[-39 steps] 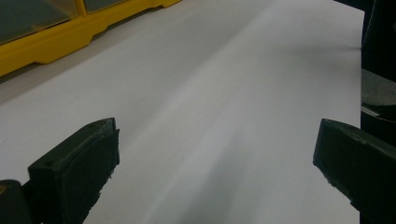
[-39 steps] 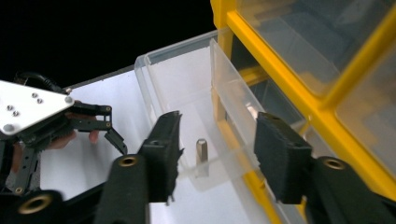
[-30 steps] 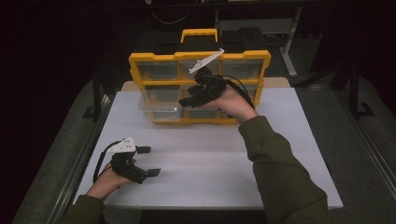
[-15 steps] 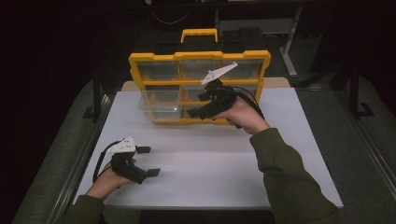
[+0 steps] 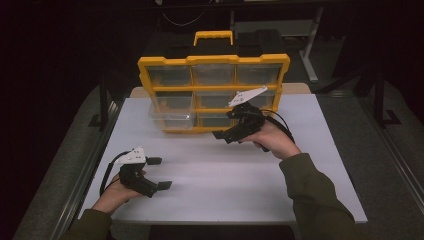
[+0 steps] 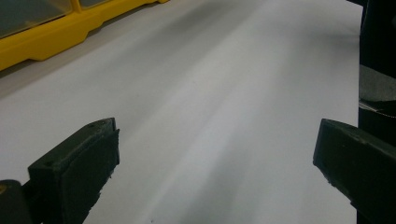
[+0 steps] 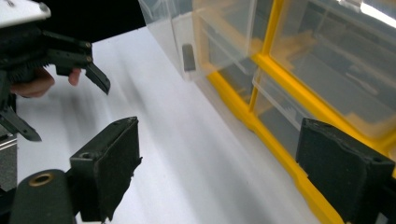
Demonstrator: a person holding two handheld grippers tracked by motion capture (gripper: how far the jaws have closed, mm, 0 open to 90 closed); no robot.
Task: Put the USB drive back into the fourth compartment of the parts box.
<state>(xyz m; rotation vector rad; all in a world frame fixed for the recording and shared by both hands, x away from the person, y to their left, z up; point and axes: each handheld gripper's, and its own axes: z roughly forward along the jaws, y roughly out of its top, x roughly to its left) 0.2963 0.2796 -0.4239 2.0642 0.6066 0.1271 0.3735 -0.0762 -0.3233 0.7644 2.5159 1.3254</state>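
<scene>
While drawer juts from yellow organizer, holds right gripper just off cabinet front, jaws wide & empty, prob. clearing it; rests left gripper spread, empty, well apart on table.

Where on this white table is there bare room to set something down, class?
Bare: the middle strip between the left tongs and right tongs, and the near right corner of the table. Crowded: the far edge, by the yellow organizer and its pulled-out clear drawer.
</scene>
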